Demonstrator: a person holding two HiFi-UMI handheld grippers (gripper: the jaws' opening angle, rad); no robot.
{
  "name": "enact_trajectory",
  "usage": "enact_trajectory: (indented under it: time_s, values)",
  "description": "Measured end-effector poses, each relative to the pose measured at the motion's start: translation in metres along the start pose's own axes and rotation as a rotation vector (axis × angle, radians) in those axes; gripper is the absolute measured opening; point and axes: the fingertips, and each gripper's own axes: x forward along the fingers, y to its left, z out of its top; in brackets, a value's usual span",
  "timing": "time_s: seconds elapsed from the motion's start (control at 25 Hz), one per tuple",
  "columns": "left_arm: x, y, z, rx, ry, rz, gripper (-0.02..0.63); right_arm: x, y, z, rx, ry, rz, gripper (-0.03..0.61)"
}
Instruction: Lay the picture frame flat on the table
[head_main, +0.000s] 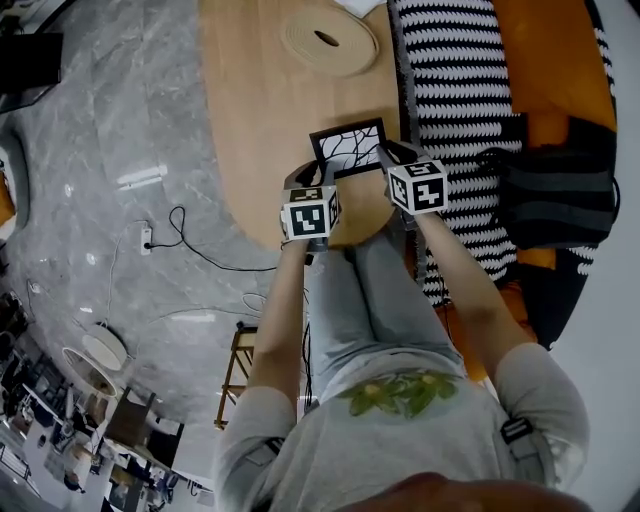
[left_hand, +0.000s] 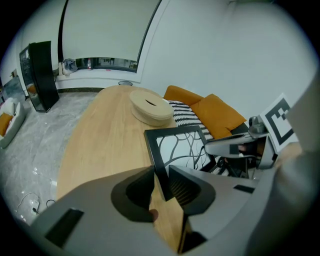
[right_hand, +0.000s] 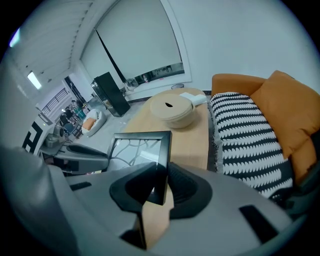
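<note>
Grips the picture frame (head_main: 348, 147) by its two side rails. Clamps the left tool (left_hand: 161, 181) on the left rail close to the lower corner, with the pads pressed against front and back of the black moulding. Clamps the right tool (right_hand: 161, 184) the same way on the right rail.

Holds the frame over the near end of the wooden worktop (head_main: 255, 110), close to the rounded edge nearest the person, with the branch-pattern picture facing up. Holds it tilted by the look of it, top rail farther off, so not laid flat yet. Cannot tell from any view whether the bottom rail touches the wood.

Takes matched holds on opposite rails, probably to stop the frame from twisting or swinging and to bring both sides down level. Grips the moulding and not the pane, likely to spare the glass and leave the back free to meet the wood.

Leaves the round woven basket (head_main: 328, 38) well apart at the far end, with bare wood between for the frame to land on. Works just beside a striped throw (head_main: 450, 90) on an orange sofa (head_main: 555, 50), with a black bag (head_main: 560, 195) farther along it, none of them in the way.

Calls next for a slow, even lowering with both hands, and for release only once the back rests fully. Risks a knock to the glass, or a slide off the near edge, if rushed.
</note>
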Motion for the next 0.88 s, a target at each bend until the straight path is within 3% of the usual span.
enact_trajectory:
  time_s: [0.88]
  values:
    - [0.058,0.020,-0.033,0.000,0.083,0.009,0.101,0.056,-0.021,-0.035,0.012,0.051,0.000,0.080]
